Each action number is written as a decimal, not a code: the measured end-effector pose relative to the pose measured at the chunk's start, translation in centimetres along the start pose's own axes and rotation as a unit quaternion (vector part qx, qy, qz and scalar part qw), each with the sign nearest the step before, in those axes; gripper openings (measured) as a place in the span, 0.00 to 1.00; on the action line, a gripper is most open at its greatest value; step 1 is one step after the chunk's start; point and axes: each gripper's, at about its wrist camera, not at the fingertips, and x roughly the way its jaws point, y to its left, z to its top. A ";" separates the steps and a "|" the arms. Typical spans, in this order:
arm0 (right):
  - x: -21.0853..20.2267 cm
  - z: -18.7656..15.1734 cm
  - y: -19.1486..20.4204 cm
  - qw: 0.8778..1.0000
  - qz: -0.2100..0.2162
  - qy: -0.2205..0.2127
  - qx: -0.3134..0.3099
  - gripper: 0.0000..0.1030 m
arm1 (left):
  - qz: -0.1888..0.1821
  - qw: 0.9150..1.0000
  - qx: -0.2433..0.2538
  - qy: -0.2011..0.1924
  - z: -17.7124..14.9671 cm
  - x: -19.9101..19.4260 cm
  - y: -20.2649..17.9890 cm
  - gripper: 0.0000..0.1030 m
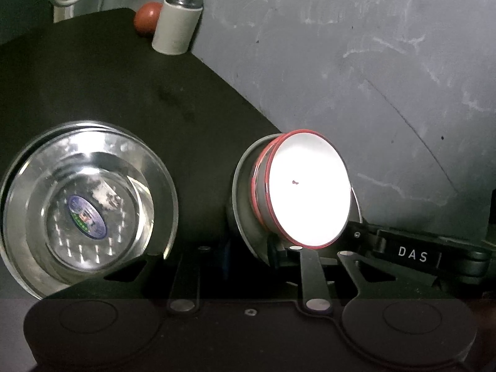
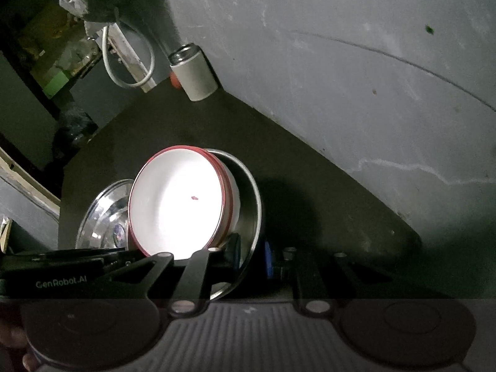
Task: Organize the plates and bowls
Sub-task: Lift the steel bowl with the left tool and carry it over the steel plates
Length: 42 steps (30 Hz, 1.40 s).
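White bowl with red rim tipped inside steel bowl, pinched by both left tongs and right tongs, steel plate just beside left tongs

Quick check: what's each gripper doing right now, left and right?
Left tongs: closed, apparently on the lower rim of the red-rimmed white bowl.
Right tongs: closed on the rim of the steel bowl holding it.

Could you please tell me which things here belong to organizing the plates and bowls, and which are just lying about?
Job: red-rimmed white bowls; steel bowl holding them; steel plates.
Lying about: white canister; red ball-like thing behind it; looped cable.
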 end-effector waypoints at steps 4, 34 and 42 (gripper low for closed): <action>0.2 0.5 0.9 1.000 0.009 -0.005 -0.010 0.17 | 0.005 1.000 -0.004 -0.011 0.1 -0.4 0.0 0.24; 4.9 3.7 10.0 0.987 0.104 0.033 -0.122 0.18 | 0.091 0.986 -0.112 -0.083 -1.0 -5.0 5.1 0.23; 6.4 3.4 12.0 0.979 0.125 0.060 -0.151 0.18 | 0.119 0.977 -0.152 -0.087 -1.5 -5.9 6.9 0.23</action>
